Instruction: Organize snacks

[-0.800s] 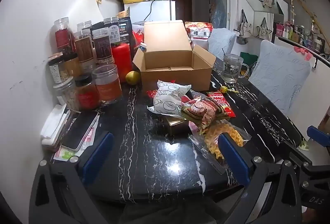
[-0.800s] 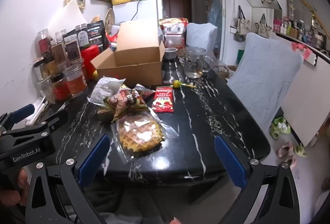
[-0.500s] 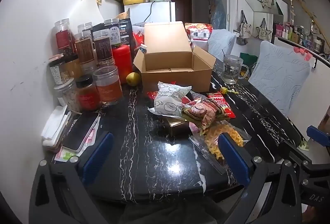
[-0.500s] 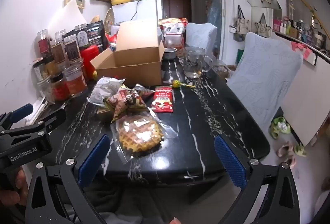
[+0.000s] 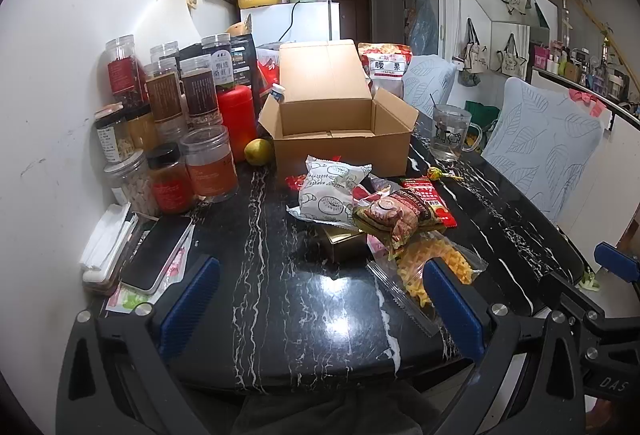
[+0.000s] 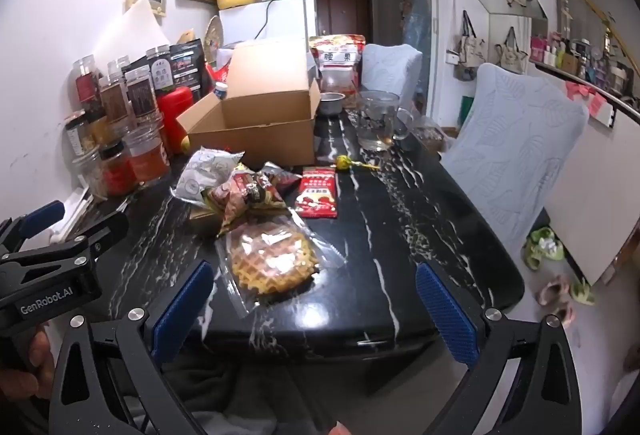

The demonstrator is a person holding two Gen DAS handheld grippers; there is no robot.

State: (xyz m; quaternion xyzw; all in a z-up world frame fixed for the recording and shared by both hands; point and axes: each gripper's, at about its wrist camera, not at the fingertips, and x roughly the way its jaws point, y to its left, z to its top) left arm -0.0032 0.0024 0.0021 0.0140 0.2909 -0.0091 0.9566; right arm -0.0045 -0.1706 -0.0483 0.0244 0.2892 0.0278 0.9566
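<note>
At mid-frame, snacks piled before an open cardboard box (image 5: 340,127).
Both grippers (left gripper (image 5: 316,295), right gripper (image 6: 312,307)) hang spread wide and empty at bottom frame; the bagged waffle (image 6: 272,259) lies nearest, white bun packet (image 5: 332,193) behind.

Both cameras sit low at the near end of the black marble counter (image 5: 280,315) and look along it, tilted a bit down. The left view sits closer to the wall with the jars (image 5: 208,167). The right view sits more to the right, closer to the chair (image 6: 516,151). Both see the open cardboard box (image 5: 340,139), the bagged waffle (image 6: 272,263) and the glass mug (image 6: 380,119). Each view catches the other hand-held gripper at its edge.
</note>
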